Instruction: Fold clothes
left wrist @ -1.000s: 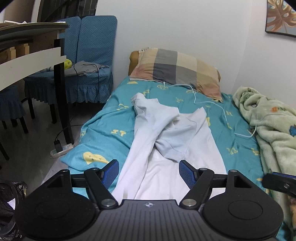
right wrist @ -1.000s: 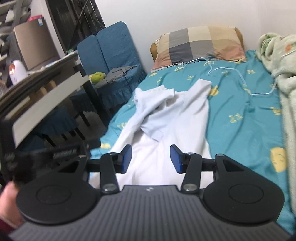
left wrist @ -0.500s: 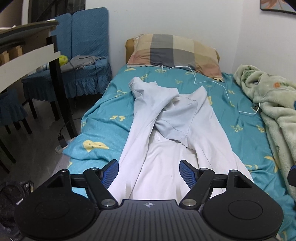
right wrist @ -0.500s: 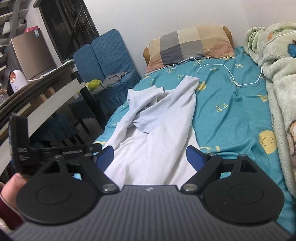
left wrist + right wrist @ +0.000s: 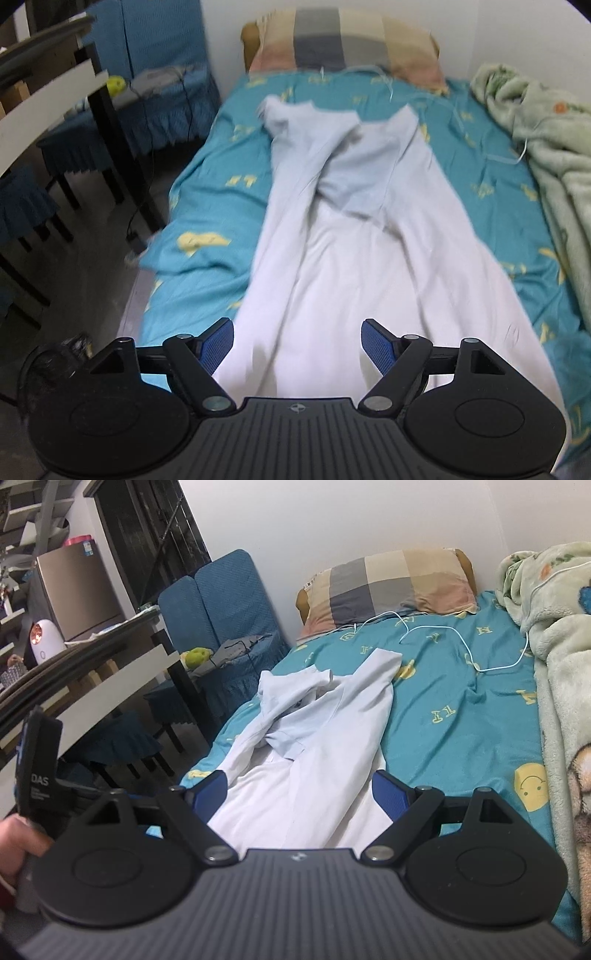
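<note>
A white shirt (image 5: 369, 240) lies lengthwise on the teal bedsheet (image 5: 221, 177), its sleeves bunched over the chest toward the pillow end. It also shows in the right wrist view (image 5: 314, 738). My left gripper (image 5: 298, 346) is open and empty, above the shirt's near hem. My right gripper (image 5: 299, 794) is open and empty, also above the near hem. The left gripper's body (image 5: 37, 775) shows at the left edge of the right wrist view, held in a hand.
A checked pillow (image 5: 347, 40) lies at the head of the bed. A green blanket (image 5: 546, 147) is heaped along the right side. A white cable (image 5: 461, 638) runs across the sheet. Blue chairs (image 5: 221, 605) and a table (image 5: 74, 672) stand left of the bed.
My right gripper has opened wide. Both grippers have moved back toward the foot of the bed, so more of the shirt's lower part shows.
</note>
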Available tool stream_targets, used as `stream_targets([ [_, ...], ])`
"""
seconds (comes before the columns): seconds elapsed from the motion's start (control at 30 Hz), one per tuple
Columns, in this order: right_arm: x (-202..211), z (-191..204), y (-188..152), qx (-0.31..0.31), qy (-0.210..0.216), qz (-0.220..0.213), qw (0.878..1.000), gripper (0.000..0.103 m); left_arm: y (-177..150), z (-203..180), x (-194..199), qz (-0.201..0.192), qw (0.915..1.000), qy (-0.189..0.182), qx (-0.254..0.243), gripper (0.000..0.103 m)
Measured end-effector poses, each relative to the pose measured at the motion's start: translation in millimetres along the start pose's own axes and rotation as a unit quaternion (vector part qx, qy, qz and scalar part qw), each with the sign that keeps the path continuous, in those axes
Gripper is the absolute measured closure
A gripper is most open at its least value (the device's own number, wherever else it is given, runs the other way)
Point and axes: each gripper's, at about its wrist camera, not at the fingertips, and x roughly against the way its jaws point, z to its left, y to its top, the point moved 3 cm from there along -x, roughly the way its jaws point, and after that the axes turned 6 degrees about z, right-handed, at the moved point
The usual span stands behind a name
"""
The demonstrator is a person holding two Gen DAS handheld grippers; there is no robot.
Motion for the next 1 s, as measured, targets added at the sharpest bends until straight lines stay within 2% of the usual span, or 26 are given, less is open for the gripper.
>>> stream_targets([
  [0.1, 0.5, -4.5, 2.1, -0.012, 0.004, 0.0, 1.0, 0.016, -4.5, 25.0, 5.2, 0.042, 0.9991, 0.012, 0.0, 0.025],
  [0.27, -0.4, -8.3, 1.2, -0.029, 0.002, 0.006, 1.0, 0.016, -9.6, 65.6, 11.6, 0.115, 0.9929, 0.03, 0.0, 0.023],
  [0.43, -6.2, -8.5, 0.4, -0.031, -0.001, 0.015, 0.999, 0.016, -21.8, 85.2, 4.5, 0.175, 0.9843, -0.002, -0.018, 0.022],
  [0.57, -10.9, -8.3, -3.3, -0.029, -0.006, 0.026, 0.999, 0.016, -32.4, 85.6, -17.3, 0.226, 0.9726, -0.045, -0.028, 0.023],
  [0.63, -13.2, -7.8, -5.2, -0.029, -0.007, 0.032, 0.999, 0.016, -37.2, 81.9, -25.5, 0.252, 0.9644, -0.063, -0.05, 0.023],
  [0.77, -20.3, -6.1, -7.7, -0.027, -0.01, 0.043, 0.999, 0.016, -51.0, 78.9, -38.9, 0.305, 0.9446, -0.066, -0.1, 0.024],
  [0.9, -28.0, -4.5, -9.6, -0.026, -0.013, 0.054, 0.998, 0.016, -65.1, 82.9, -45.3, 0.348, 0.9284, -0.085, -0.098, 0.037],
  [0.97, -32.3, -4.4, -9.8, -0.027, -0.013, 0.059, 0.998, 0.016, -73.2, 81.6, -45.7, 0.365, 0.9211, -0.093, -0.1, 0.047],
  [1.0, -34.1, -4.6, -9.9, -0.028, -0.012, 0.061, 0.998, 0.016, -77.3, 79.3, -45.0, 0.372, 0.9172, -0.095, -0.107, 0.063],
])
